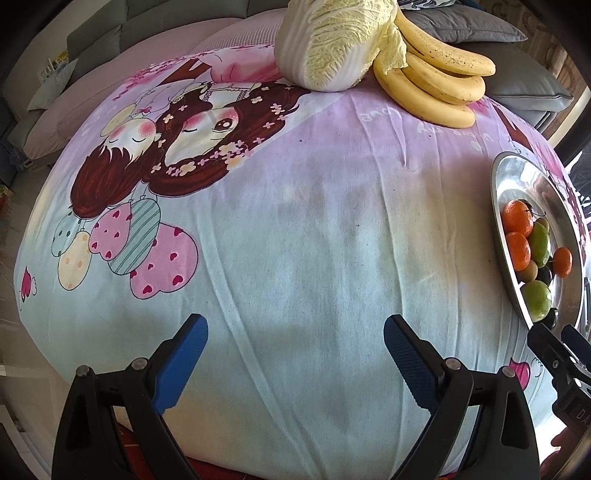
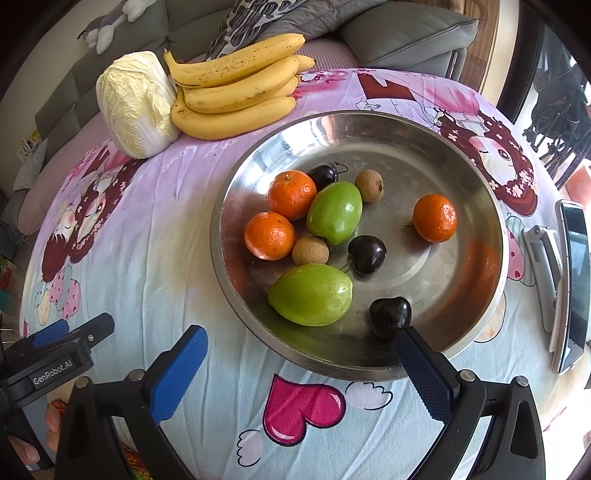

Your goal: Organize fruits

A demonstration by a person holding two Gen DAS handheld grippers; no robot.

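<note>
A steel bowl [image 2: 369,129] sits on the cartoon-print cloth and holds tangerines [image 2: 269,235], two green fruits [image 2: 310,294], dark cherries [image 2: 390,317] and small brown fruits [image 2: 310,251]. In the left wrist view the same bowl [image 1: 517,173] shows at the right edge. A bunch of bananas [image 2: 236,88] lies beside a cabbage [image 2: 135,103] at the far side. My right gripper [image 2: 299,339] stands open at the bowl's near rim, empty. My left gripper [image 1: 295,328] is open over bare cloth, empty.
A phone [image 2: 574,288] on a stand lies to the right of the bowl. A grey sofa [image 2: 406,33] with cushions runs behind the table. The table's round edge drops away on the left. The left gripper [image 2: 55,339] shows at the lower left of the right wrist view.
</note>
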